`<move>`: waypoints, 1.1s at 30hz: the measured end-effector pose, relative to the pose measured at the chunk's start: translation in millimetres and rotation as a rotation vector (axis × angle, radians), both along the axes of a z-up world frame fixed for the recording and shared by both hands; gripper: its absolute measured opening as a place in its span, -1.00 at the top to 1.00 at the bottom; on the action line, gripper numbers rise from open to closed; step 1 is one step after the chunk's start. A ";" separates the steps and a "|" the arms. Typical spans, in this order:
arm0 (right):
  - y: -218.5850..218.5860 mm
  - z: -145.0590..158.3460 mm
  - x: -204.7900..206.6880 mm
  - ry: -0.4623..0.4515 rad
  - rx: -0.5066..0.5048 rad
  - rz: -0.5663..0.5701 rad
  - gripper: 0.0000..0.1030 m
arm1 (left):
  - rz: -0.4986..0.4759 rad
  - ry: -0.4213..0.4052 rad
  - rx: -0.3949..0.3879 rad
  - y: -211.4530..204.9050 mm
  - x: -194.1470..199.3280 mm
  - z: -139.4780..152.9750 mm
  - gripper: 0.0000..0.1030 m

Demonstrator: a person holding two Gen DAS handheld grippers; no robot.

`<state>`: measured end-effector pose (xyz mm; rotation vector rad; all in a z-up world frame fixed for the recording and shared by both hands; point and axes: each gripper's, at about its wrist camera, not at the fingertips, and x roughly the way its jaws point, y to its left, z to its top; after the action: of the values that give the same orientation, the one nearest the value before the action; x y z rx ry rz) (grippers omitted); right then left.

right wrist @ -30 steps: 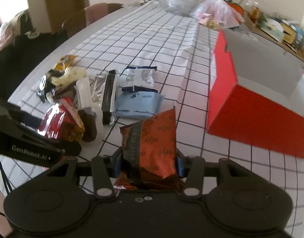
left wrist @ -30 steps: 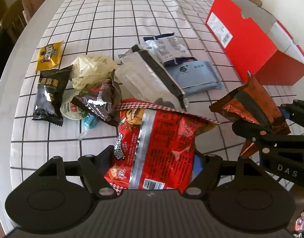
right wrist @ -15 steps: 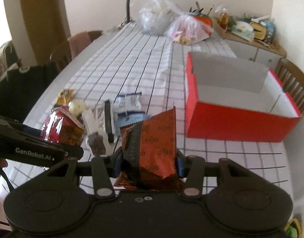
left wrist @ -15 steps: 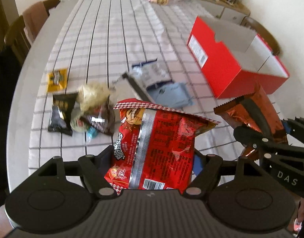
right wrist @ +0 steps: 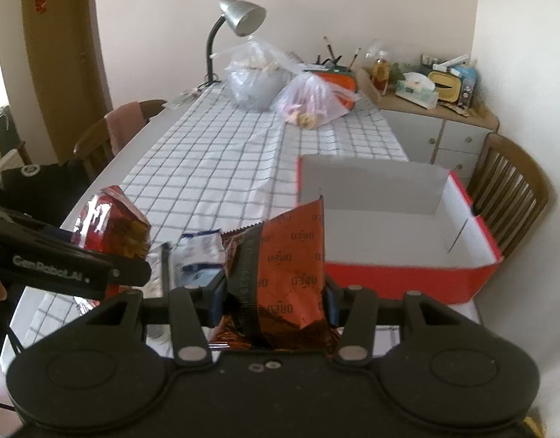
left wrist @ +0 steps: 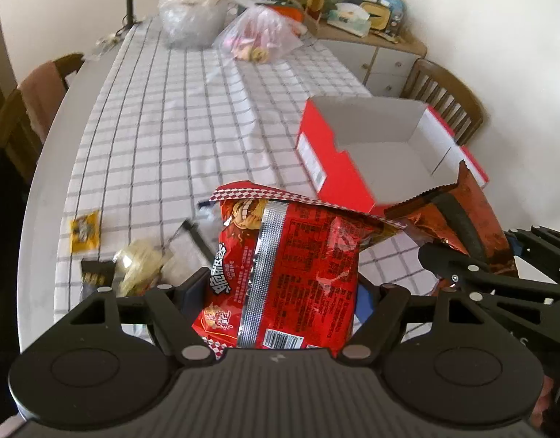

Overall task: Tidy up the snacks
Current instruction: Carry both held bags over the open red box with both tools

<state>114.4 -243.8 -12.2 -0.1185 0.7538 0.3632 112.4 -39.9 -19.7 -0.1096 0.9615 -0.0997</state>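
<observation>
1. Clamping a red snack bag [left wrist: 290,277] between its two fingers, the left hand-held gripper [left wrist: 280,292] holds the bag upright above the surface [left wrist: 163,138], the checkered top seal pointing toward 12 o'clock.
2. The right hand-held gripper [right wrist: 274,292] is closed on an orange Oreo packet [right wrist: 287,266], which stands upright in the grip with its serrated edge at the top.
3. In the left wrist view the Oreo packet [left wrist: 473,219] sits at 3 o'clock from the red snack bag, pinched by the right hand-held gripper [left wrist: 473,255].
4. In the right wrist view the red snack bag [right wrist: 111,226] appears at 9 o'clock, held by the left hand-held gripper [right wrist: 130,266].
5. An open red box [right wrist: 407,273] with a white inside stands on the surface at about 2 o'clock from the Oreo packet, just beyond it.
6. Loose snacks remain on the checked cloth at 9 to 10 o'clock of the left hand-held gripper: a small yellow packet [left wrist: 84,230], a pale crumpled wrapper [left wrist: 137,266] and a black packet [left wrist: 95,273].
</observation>
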 end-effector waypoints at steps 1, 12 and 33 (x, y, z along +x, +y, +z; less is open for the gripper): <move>-4.1 1.6 5.0 -0.002 -0.001 -0.002 0.08 | -0.002 -0.003 0.001 -5.2 4.9 2.8 -0.50; -58.3 2.9 70.0 -0.018 -0.020 -0.017 0.08 | 0.001 0.006 0.023 -64.4 73.2 10.4 -0.50; -144.7 -59.5 186.8 0.102 -0.083 0.000 0.07 | 0.014 0.137 0.119 -166.6 202.1 -32.7 -0.50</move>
<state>301.2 -388.5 -71.6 -0.1790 0.8700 0.3401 314.4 -206.5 -52.4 -0.0137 1.1008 -0.0216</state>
